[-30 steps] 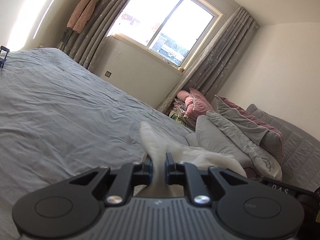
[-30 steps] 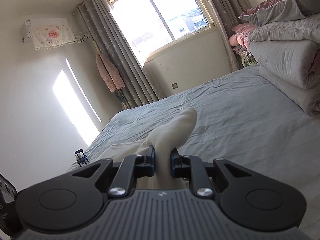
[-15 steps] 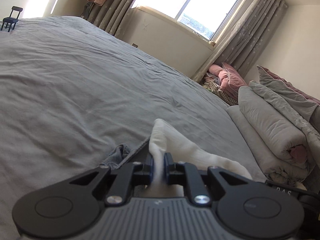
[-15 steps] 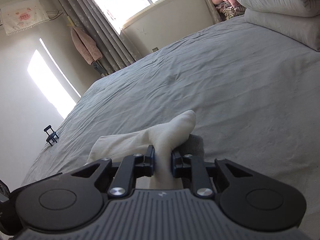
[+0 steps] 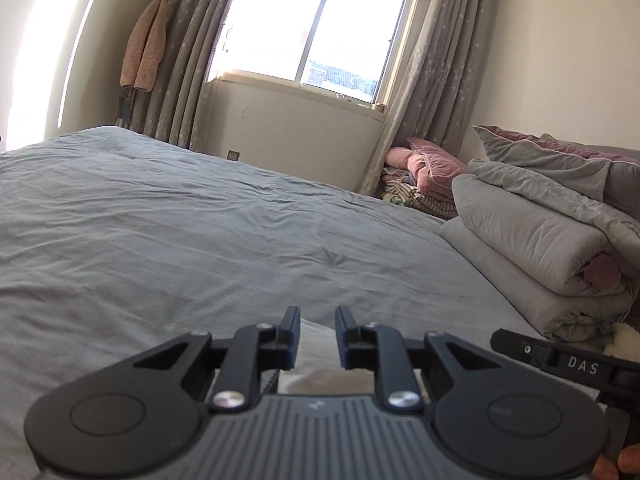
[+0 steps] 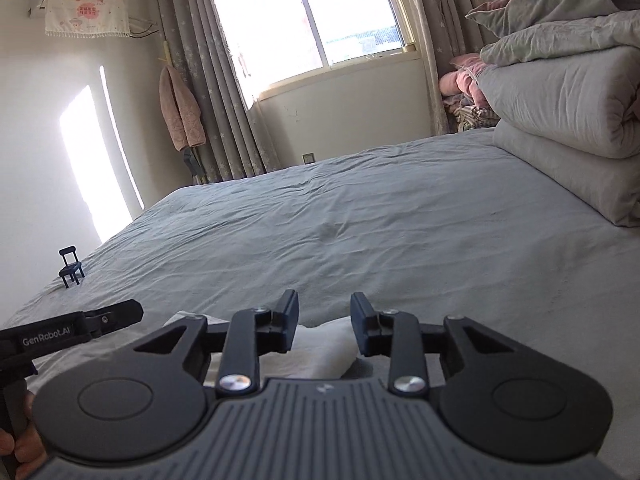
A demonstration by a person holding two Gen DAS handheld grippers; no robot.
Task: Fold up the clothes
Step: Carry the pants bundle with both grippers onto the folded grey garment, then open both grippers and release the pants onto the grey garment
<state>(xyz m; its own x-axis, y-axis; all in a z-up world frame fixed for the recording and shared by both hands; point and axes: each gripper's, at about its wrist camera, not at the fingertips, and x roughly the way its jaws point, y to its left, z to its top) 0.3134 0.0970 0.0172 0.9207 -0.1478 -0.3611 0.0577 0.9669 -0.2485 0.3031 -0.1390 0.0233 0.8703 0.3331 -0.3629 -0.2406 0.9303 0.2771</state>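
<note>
The left tool (image 5: 317, 316) is seen with its jaws spread and nothing between them, where half a second ago a fold of white cloth was pinched there. The right tool (image 6: 324, 302) is likewise spread and empty, the cloth having been let go since the earlier frame. The white garment (image 6: 320, 350) is now laid flat on the bed (image 6: 420, 232), just below and between the fingers of both tools, no longer raised off the sheet. In the right wrist view its long axis appears to run across the frame, from the left tool's side toward the right, with a rounded folded end pointing right; most of it is hidden by the tool body, so this is not certain. In the left wrist view only a pale strip (image 5: 316, 344) is shown under the jaws.

Farther off, a small black chair-shaped stand (image 6: 71, 267) is seen on the left part of the bed. A stack of rolled grey quilts (image 5: 540, 256) is set along the right edge. Beyond, a curtained window (image 5: 316, 28) is seen.
</note>
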